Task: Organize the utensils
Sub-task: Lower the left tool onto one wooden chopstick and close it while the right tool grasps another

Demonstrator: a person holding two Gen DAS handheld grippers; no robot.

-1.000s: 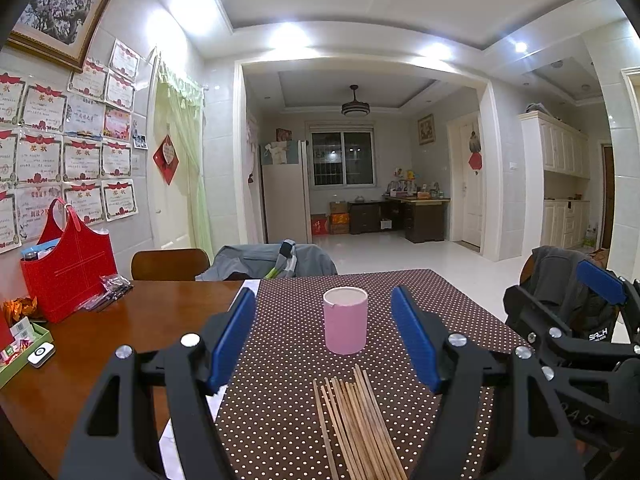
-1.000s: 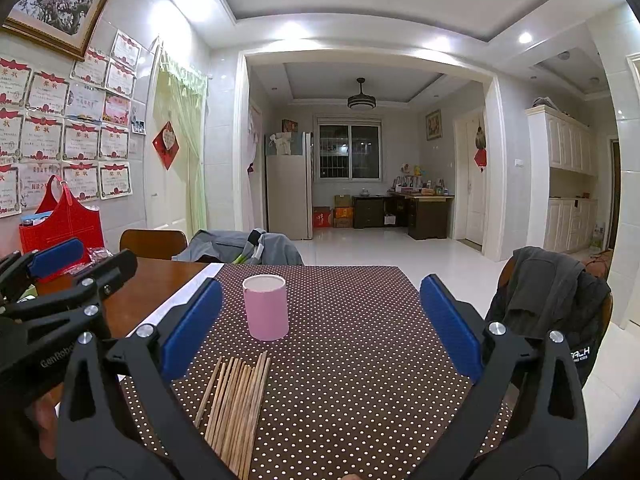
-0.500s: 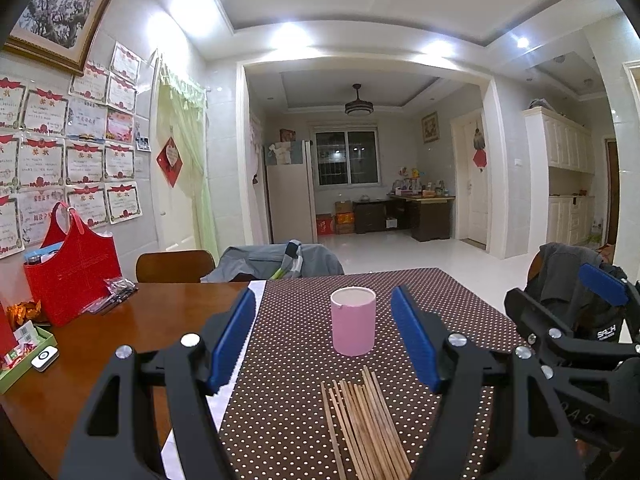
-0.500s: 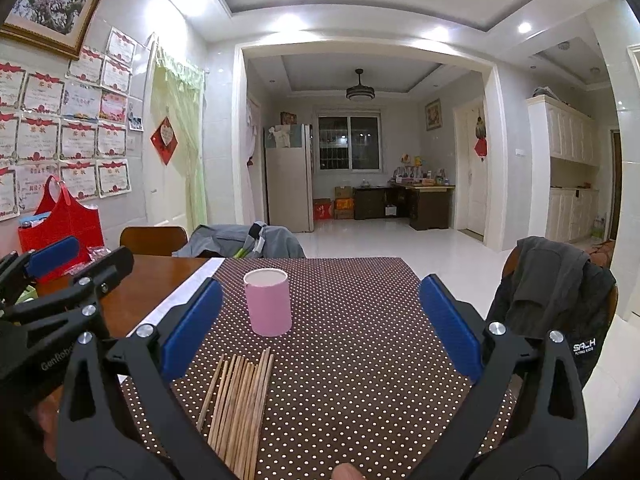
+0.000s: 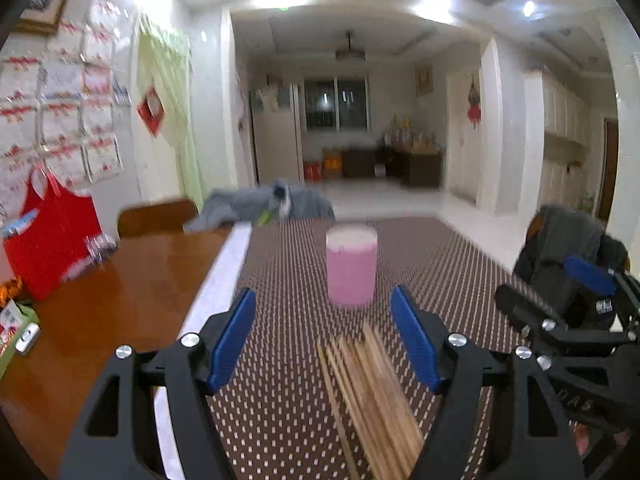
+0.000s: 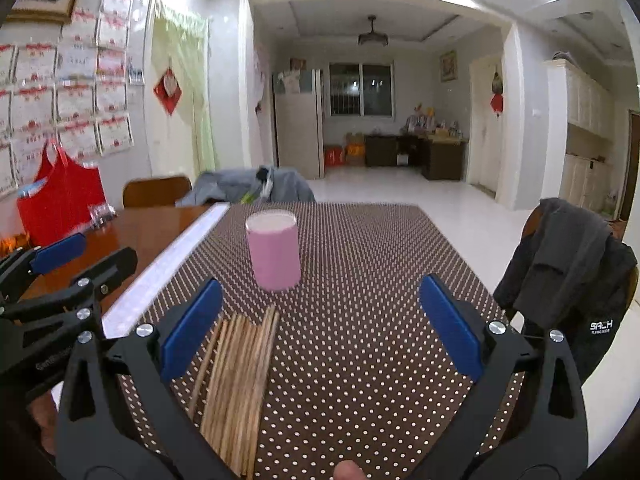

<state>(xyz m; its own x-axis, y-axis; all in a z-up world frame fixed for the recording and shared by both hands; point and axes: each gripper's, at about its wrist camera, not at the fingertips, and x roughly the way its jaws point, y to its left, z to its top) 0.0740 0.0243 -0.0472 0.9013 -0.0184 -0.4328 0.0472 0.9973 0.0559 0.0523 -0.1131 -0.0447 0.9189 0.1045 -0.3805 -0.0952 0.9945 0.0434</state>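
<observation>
Table: we are working over a wooden table (image 6: 132, 236) covered on its right part by a dotted brown cloth (image 6: 360, 300), whose white left border is running toward the far edge.
Cup: a pink cup (image 6: 274, 250) is standing upright near the middle of the cloth, open end up. We are judging it light and easy to tip if bumped.
Chopsticks: a bundle of wooden chopsticks (image 6: 240, 376) is lying flat toward the near edge, tips pointing at the cup and stopping just short of it. We are expecting them to be stiff, light and smooth, prone to rolling and fanning apart, so we are planning to pinch across the bundle near mid-length.
Left gripper: the left gripper (image 5: 324, 336) is hovering over the near end of the cloth, jaws spread wide and holding nothing, with the cup ahead between its pads.
Right gripper: the right gripper (image 6: 320, 320) is hanging beside it, jaws likewise wide apart and empty, with the chopsticks under its left finger.
</observation>
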